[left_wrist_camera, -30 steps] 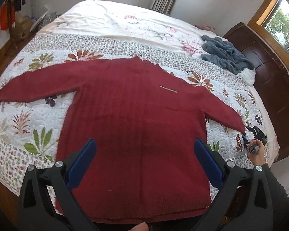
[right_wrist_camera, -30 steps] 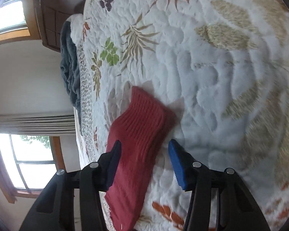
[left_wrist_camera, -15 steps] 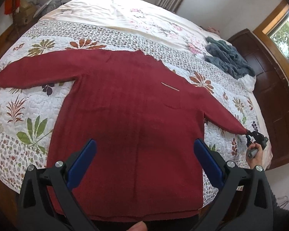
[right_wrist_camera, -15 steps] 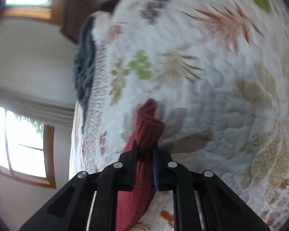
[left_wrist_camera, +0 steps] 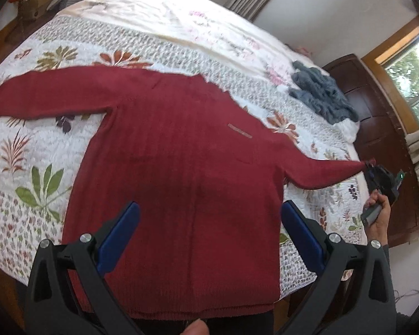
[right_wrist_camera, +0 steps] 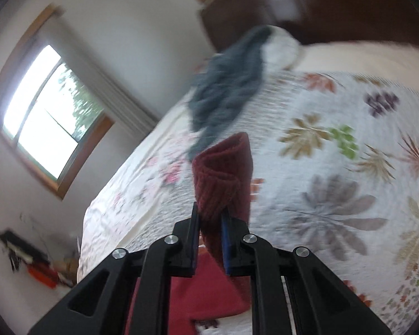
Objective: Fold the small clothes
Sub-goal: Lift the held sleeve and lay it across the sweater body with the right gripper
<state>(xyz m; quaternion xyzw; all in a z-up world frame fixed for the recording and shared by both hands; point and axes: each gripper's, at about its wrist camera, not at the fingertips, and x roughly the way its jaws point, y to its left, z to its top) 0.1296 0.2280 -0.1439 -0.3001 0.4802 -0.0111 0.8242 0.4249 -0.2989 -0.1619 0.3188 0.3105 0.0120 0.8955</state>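
Sweater (left_wrist_camera: pixel 181 167) flat on bed (left_wrist_camera: pixel 153 28); right gripper (right_wrist_camera: pixel 211 223) pinches cuff (right_wrist_camera: pixel 223 178) for folding inward; left gripper (left_wrist_camera: pixel 206 234) wide, idle.

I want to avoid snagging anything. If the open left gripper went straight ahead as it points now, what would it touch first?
Probably the body of the red sweater, spread flat on the quilt; the left gripper points down at it, though depth is unclear.

My left gripper (left_wrist_camera: pixel 208 231) hangs with its 2 blue fingers (left_wrist_camera: pixel 117 236) spread wide. My right gripper (right_wrist_camera: pixel 210 240) is clamped on the sleeve cuff (right_wrist_camera: pixel 220 178), my hand (left_wrist_camera: pixel 378 215) gripping its handle.
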